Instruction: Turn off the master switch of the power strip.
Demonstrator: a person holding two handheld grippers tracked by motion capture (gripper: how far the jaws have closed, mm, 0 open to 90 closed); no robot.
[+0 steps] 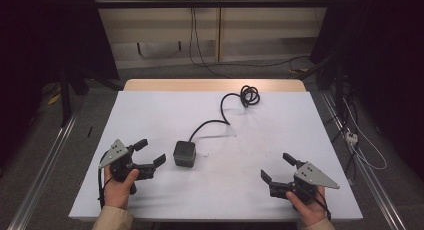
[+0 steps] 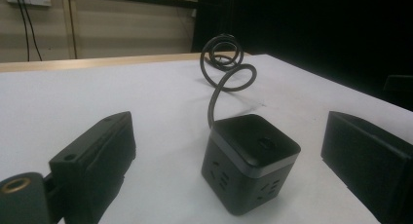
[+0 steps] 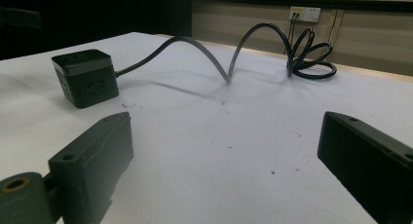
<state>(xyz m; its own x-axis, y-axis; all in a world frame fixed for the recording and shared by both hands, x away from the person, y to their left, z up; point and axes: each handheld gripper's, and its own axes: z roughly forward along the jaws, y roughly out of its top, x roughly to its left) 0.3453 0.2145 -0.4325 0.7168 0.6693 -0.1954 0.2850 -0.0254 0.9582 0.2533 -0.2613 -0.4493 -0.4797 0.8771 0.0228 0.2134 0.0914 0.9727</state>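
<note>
A black socket cube (image 1: 184, 153) sits on the white tabletop (image 1: 150, 115), left of centre, its cable (image 1: 220, 115) running back to a coil (image 1: 249, 95) near the far edge. The left tongs (image 1: 150, 152) stand wide open just beside the cube, holding nothing. The right tongs (image 1: 278, 168) are also wide open and empty, well apart from it.

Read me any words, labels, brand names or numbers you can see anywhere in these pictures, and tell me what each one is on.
No text can be read anywhere.
Black cube power strip: socket slots on its sides and a round mark on top, but no lettering legible.
Its cable: no print visible.
Left gripper and right gripper: plain black jaws and grey plates, no markings.
Wall sockets: too small and blurred to tell.
</note>
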